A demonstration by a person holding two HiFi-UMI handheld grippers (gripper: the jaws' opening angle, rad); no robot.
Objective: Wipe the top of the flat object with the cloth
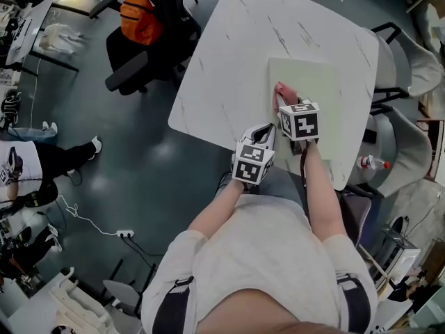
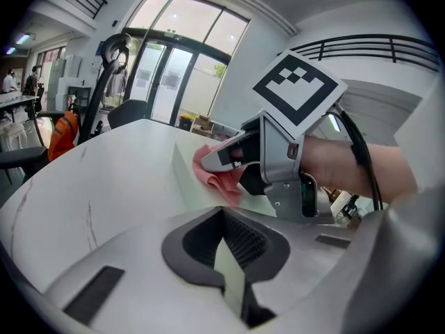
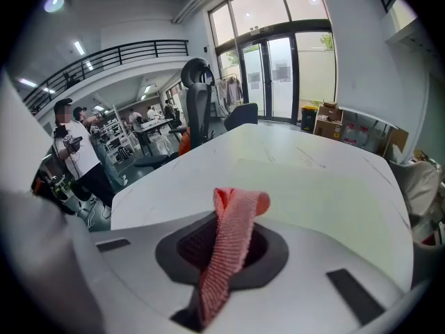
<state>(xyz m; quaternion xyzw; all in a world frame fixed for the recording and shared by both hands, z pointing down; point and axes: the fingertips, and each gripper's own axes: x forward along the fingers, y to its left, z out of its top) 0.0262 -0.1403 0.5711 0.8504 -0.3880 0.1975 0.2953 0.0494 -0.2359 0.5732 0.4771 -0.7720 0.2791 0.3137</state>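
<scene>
1. The white table (image 1: 222, 61) lies beneath both grippers' jaws.
2. The pale green board (image 1: 309, 75) has its edge clamped in the jaws of the left gripper (image 2: 226, 259), likely to steady it.
3. The right gripper (image 3: 222, 256) pinches the pink cloth (image 3: 233, 232) in its jaws and holds it on the board just ahead, ready for wiping.

The cloth (image 3: 233, 235) is pink with a fine woven rib, the flat object (image 1: 313, 96) pale green, and the surface (image 1: 236, 61) white with thin dark veins. The left hand-held gripper (image 2: 233, 263) and right hand-held gripper (image 3: 226, 256) are light grey, their cubes patterned with black-and-white squares. The floor (image 1: 139, 172) is dark blue-grey, the bag (image 1: 137, 17) orange.
</scene>
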